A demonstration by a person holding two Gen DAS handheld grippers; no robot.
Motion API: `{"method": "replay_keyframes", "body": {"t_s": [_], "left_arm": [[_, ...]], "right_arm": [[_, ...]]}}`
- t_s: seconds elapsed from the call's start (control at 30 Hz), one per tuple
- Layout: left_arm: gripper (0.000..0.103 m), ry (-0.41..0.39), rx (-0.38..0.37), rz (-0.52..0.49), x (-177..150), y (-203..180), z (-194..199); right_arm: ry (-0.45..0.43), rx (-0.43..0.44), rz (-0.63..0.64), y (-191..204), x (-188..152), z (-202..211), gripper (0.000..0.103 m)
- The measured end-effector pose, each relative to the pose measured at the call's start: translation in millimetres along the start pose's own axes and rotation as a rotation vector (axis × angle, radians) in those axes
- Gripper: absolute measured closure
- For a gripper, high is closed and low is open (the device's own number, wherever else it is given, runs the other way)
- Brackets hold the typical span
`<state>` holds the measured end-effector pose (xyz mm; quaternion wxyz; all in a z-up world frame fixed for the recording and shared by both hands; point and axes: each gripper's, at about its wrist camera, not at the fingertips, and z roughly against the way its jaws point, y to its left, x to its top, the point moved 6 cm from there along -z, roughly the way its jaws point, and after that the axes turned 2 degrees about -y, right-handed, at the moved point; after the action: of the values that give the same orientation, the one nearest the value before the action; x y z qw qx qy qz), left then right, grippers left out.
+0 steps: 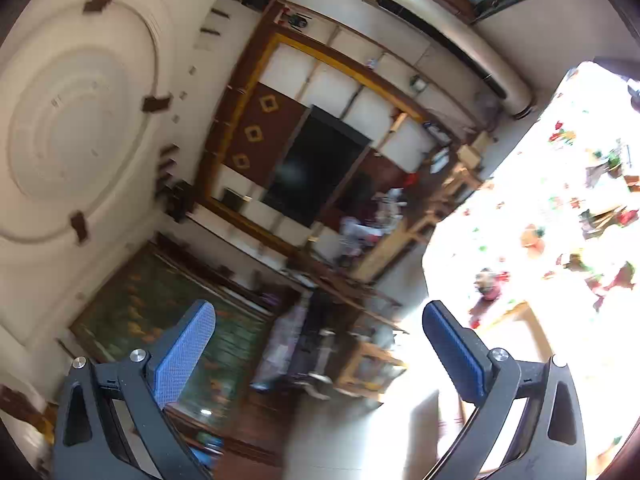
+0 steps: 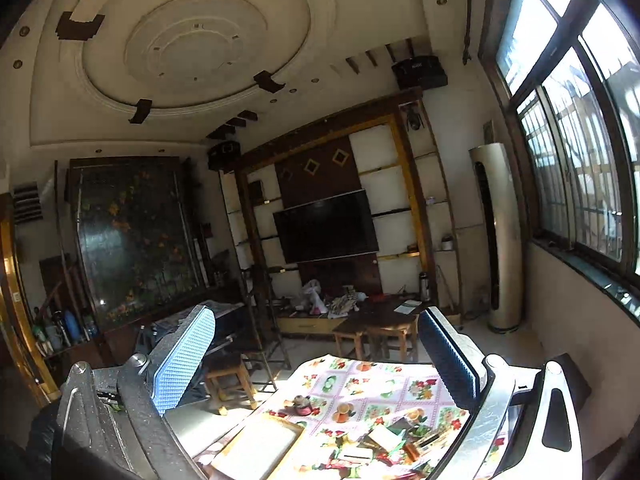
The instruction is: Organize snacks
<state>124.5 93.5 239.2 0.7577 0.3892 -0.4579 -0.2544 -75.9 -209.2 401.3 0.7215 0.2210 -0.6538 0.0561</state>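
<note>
Several snack packets [image 2: 384,440] lie in a loose pile on a table with a floral cloth [image 2: 360,384], low in the right wrist view. A flat wooden tray [image 2: 260,444] lies to their left. My right gripper [image 2: 316,316] is open and empty, held high above the table and pointing across the room. My left gripper [image 1: 318,312] is open and empty, tilted and aimed at the room. The floral cloth [image 1: 520,208] shows overexposed at the right of the left wrist view, with blurred snacks [image 1: 600,216] on it.
A small round jar [image 2: 303,404] stands on the cloth beyond the tray. Wooden stools [image 2: 232,380] stand beside the table. A TV [image 2: 326,226], a cluttered low cabinet [image 2: 320,316], a tower air conditioner [image 2: 502,236] and windows [image 2: 580,140] lie beyond.
</note>
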Motion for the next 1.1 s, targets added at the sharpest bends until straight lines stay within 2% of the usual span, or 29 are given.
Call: {"method": "replay_keyframes", "body": {"t_s": [0.07,0.13,0.2,0.27,0.33,0.47,0.57,0.7,0.93,1.1], "left_arm": [[0.000,0.066,-0.193,0.126,-27.6,-59.5,-10.2],[0.000,0.106,-0.345,0.222,-58.4,-123.6,-13.6],[0.000,0.120,-0.432,0.290,-76.6,-182.3,-13.5],[0.000,0.152,-0.509,0.382,-94.6,-235.8,-20.9],[0.000,0.190,-0.537,0.462,-104.6,-274.7,-30.6],[0.000,0.336,-0.554,0.599,-118.8,-308.9,-62.7],[0.000,0.347,-0.490,0.624,-116.2,-313.0,-74.9],[0.000,0.339,-0.528,0.638,-104.1,-316.5,-78.5],[0.000,0.286,-0.587,0.657,-89.0,-309.7,-69.8],[0.000,0.275,-0.617,0.665,-87.7,-305.7,-62.3]], "right_arm": [[0.107,0.015,-0.069,-10.8,-68.5,-27.8,0.001],[0.190,-0.014,-0.131,-26.6,-142.3,-55.7,0.001],[0.277,-0.098,-0.165,-46.6,-217.5,-84.0,0.001],[0.383,-0.217,-0.187,-71.7,-288.3,-111.9,0.001],[0.442,-0.286,-0.215,-90.4,-340.9,-129.3,0.001],[0.548,-0.442,-0.253,-153.4,-417.8,-149.3,0.001],[0.629,-0.504,-0.271,-181.5,-463.2,-156.2,0.001],[0.690,-0.523,-0.273,-188.6,-488.6,-169.3,0.001],[0.724,-0.530,-0.182,-178.9,-491.1,-187.3,0.001],[0.733,-0.529,-0.157,-174.6,-490.6,-190.0,0.001]]}}
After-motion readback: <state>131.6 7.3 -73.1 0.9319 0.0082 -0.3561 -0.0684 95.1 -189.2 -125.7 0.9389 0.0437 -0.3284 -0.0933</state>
